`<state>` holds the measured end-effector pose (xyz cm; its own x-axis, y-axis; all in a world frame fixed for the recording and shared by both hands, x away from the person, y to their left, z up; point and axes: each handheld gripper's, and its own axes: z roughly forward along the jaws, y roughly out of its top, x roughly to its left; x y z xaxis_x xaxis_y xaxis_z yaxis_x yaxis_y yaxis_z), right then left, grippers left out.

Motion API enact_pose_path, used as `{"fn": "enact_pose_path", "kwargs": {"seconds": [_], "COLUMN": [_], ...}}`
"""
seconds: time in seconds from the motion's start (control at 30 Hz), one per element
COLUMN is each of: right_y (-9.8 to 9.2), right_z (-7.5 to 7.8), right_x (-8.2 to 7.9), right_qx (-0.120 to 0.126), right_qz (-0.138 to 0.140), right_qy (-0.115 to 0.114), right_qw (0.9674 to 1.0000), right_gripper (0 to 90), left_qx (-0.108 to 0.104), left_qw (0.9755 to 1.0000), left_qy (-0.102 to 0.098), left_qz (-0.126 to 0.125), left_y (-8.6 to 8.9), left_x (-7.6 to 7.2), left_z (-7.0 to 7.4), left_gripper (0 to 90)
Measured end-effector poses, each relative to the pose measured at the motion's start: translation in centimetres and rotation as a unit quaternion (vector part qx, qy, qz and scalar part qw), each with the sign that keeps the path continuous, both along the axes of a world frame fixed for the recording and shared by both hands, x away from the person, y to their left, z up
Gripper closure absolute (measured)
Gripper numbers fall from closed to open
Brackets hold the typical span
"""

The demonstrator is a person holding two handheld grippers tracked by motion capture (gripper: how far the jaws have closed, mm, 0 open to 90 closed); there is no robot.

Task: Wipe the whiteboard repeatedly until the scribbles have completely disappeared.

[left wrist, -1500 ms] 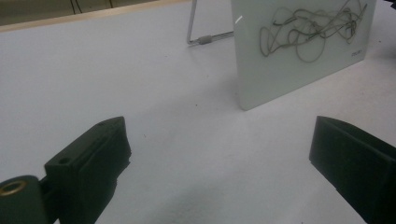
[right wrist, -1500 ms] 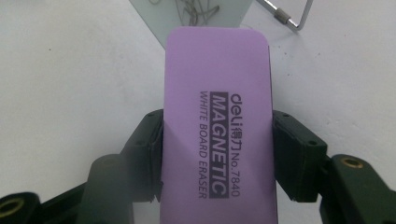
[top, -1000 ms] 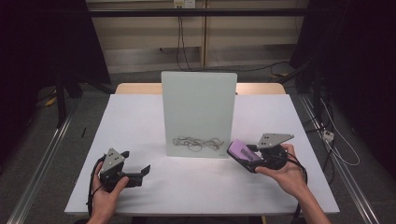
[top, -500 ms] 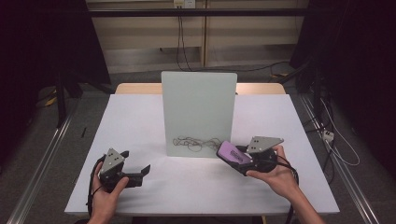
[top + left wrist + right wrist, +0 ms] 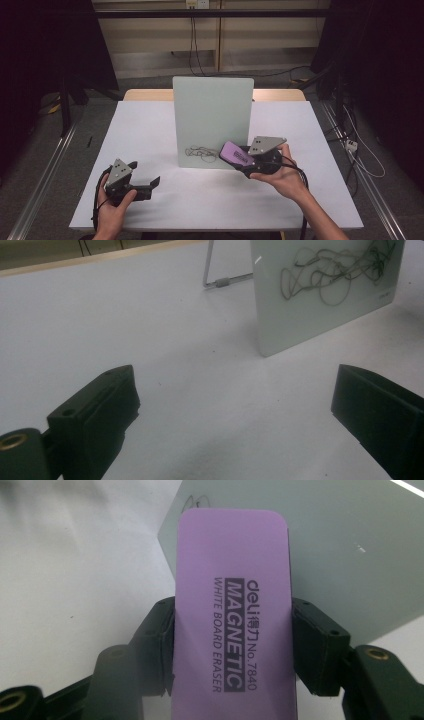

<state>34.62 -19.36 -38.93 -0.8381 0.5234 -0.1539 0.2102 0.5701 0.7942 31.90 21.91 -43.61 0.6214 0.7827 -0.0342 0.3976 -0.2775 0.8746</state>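
Nearest the person, the left gripper [image 5: 150, 184] rests low on the white counter [image 5: 150, 125] at the front left, held in the left hand [image 5: 112, 207]. Its two black jaws stand wide apart with nothing between them; in the left gripper view only bare counter lies in the gap. A black cable loops from its body back past the wrist.

Farther in and to the right, the right hand [image 5: 282, 177] holds the right gripper [image 5: 231, 156] just above the counter, the grey three-cornered plate on top. Its jaws are clenched on a flat purple rectangular magnetic whiteboard eraser [image 5: 232, 610], one jaw against each long edge. The printed face, reading "MAGNETIC WHITE BOARD ERASER", is turned towards the right gripper camera. In the high view the eraser [image 5: 235, 153] points left and away from the person, its far end just in front of the lower right part of the board.

Behind it, a small pale upright glass whiteboard [image 5: 212, 112] stands at mid-counter, propped on a thin metal wire stand [image 5: 220, 280]. A tangled dark scribble [image 5: 200, 151] marks its lower area, just left of the eraser tip. Whether the eraser touches the board surface cannot be told.
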Motion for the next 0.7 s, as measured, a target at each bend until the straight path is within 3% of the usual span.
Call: {"fn": "enact_pose_path", "kwargs": {"seconds": [0.4, 0.7], "right_y": [0.8, 1.6], "right_z": [0.3, -0.3], "right_x": [1.1, 1.3], "right_qx": [-0.003, -0.037], "right_qz": [-0.005, -0.003], "right_qy": [-0.027, -0.049], "right_qw": [0.9996, 0.9981], "right_gripper": [41.4, 41.4], "left_qx": [0.004, 0.004], "left_qw": [1.0, 1.0], "left_qy": [0.003, 0.004], "left_qz": [-0.005, -0.005], "left_y": [-0.2, -0.1], "left_x": [0.1, 0.1], "left_z": [-0.1, -0.1], "left_gripper": [4.6, 4.6]}}
